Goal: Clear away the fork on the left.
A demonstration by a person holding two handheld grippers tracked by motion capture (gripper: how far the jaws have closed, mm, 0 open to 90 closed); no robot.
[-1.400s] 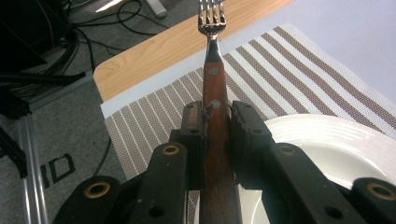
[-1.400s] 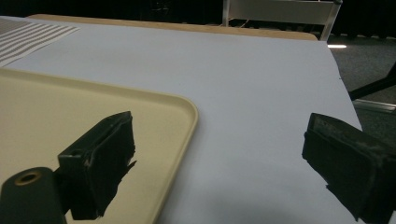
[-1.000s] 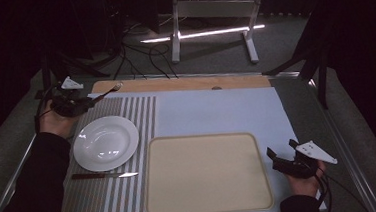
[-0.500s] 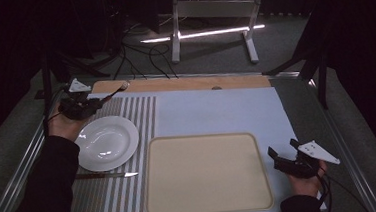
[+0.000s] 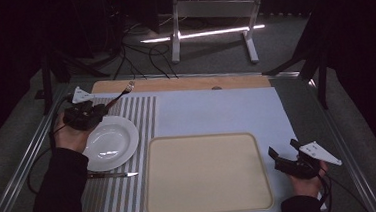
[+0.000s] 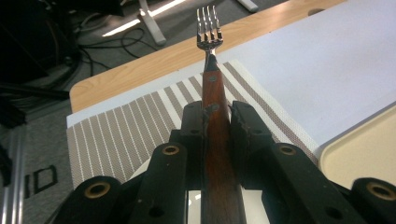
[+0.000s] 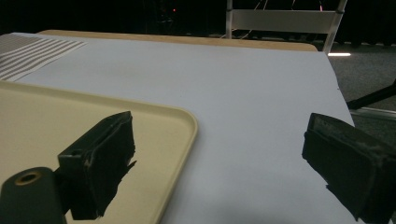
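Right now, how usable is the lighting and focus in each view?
High view: dim, dark surroundings, glare on the plate. Left gripper view: bright, fork tines sharp, nearest jaws soft. Right gripper view: evenly lit, tray clear, jaws cast soft shadows.

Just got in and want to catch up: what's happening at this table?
A person is working with a gripper in each hand. The left gripper is shut on a fork by its wooden handle, holding it above the striped mat beside the white plate. A knife lies on the mat in front of the plate. The right gripper is open, hanging by the right edge of the beige tray.
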